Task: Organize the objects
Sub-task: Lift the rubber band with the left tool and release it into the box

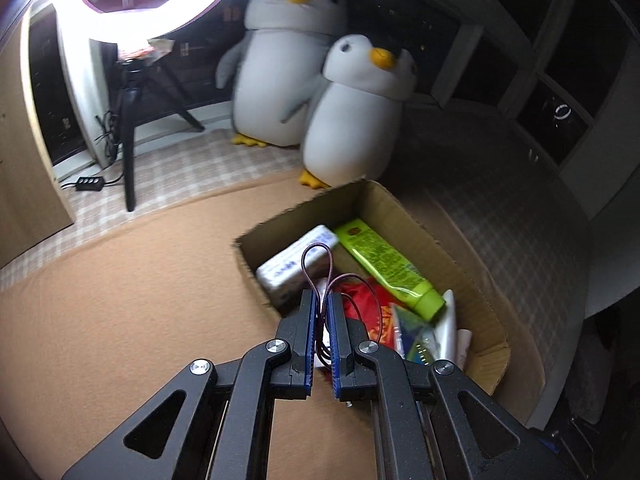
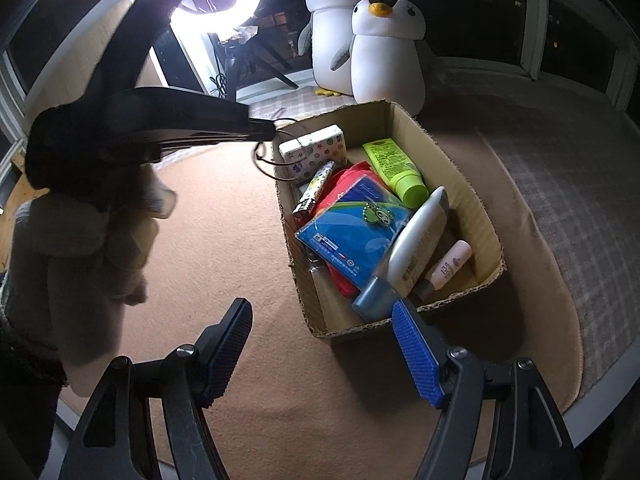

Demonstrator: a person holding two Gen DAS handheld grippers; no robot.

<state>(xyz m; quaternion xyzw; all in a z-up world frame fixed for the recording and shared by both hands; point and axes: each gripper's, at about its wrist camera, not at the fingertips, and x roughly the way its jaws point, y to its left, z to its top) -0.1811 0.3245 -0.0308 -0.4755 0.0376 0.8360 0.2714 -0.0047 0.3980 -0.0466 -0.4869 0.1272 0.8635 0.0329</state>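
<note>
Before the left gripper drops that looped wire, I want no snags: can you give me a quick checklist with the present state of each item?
1. Left gripper shut on the thin wire loop: ok.
2. Wire hangs over the cardboard box: not ok; in the right wrist view the loops hang at its far left corner, partly outside.
3. Room in the box: not ok; tissue pack, green tube and blue packet crowd it.
4. Right gripper open, holding nothing, near the box's front edge: ok.
5. Wire free of the pads' ridges: cannot tell.
</note>
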